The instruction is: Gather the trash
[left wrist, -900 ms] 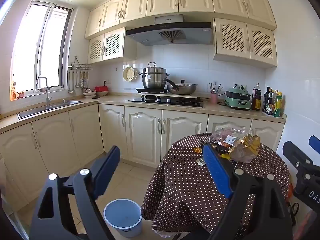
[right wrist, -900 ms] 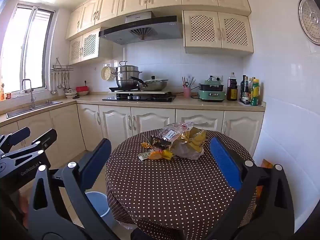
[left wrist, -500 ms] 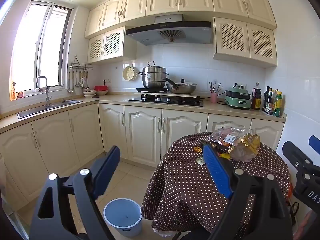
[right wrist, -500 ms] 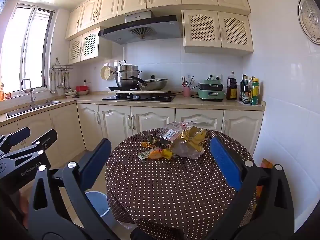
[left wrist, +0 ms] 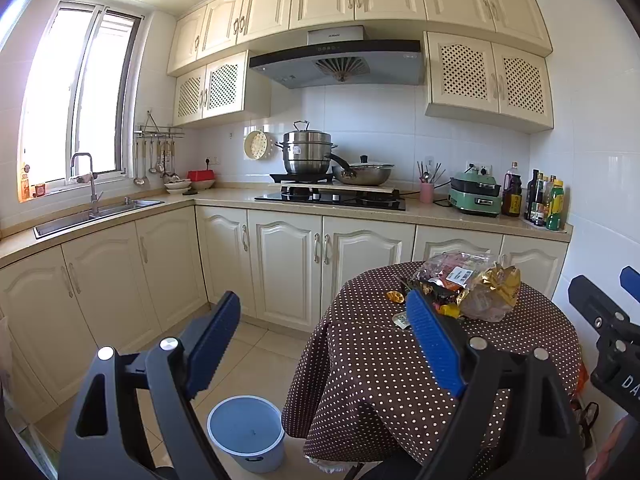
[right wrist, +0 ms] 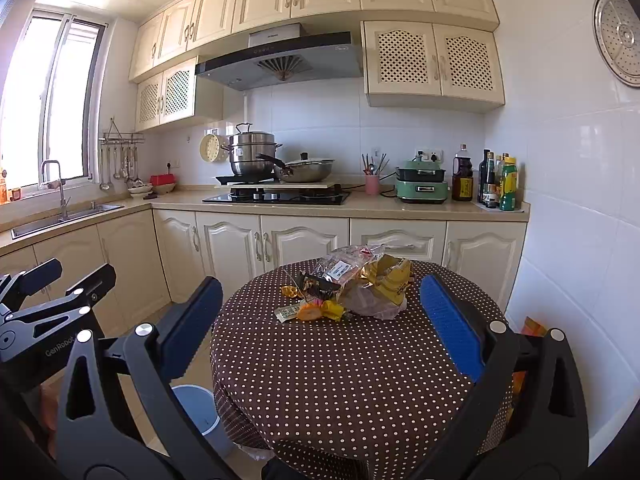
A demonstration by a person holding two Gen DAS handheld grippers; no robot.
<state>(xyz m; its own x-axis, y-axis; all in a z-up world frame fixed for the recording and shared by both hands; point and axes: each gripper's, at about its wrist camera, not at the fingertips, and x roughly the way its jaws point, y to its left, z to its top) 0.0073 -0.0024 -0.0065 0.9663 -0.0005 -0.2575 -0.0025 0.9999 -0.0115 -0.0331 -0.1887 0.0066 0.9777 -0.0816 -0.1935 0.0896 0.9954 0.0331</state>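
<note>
A kitchen with cream cabinets, white wall tiles and a bright window at the left above a steel sink [left wrist: 96,214]. Along the back counter sit a black hob [left wrist: 332,199] with a steamer pot and a lidded pan, a pink utensil cup, a green electric cooker [right wrist: 422,188] and a cluster of bottles by the right wall. A grey extractor hood hangs above the hob.

In front stands a round table [right wrist: 340,368] covered by a brown cloth with white dots. The trash [right wrist: 352,286] lies in a heap on the far half of the table: crumpled clear and gold wrappers, orange peel and a small paper sachet. A pale blue bin [left wrist: 246,432] stands on the tiled floor just left of the table.

The left gripper [left wrist: 324,344] hangs over the floor and the table's left edge, fingers wide apart, holding nothing. The right gripper [right wrist: 322,330] faces the table, fingers also spread wide and empty.

Compared with the earlier frames, nothing has shifted; both grippers and the trash sit as before.
</note>
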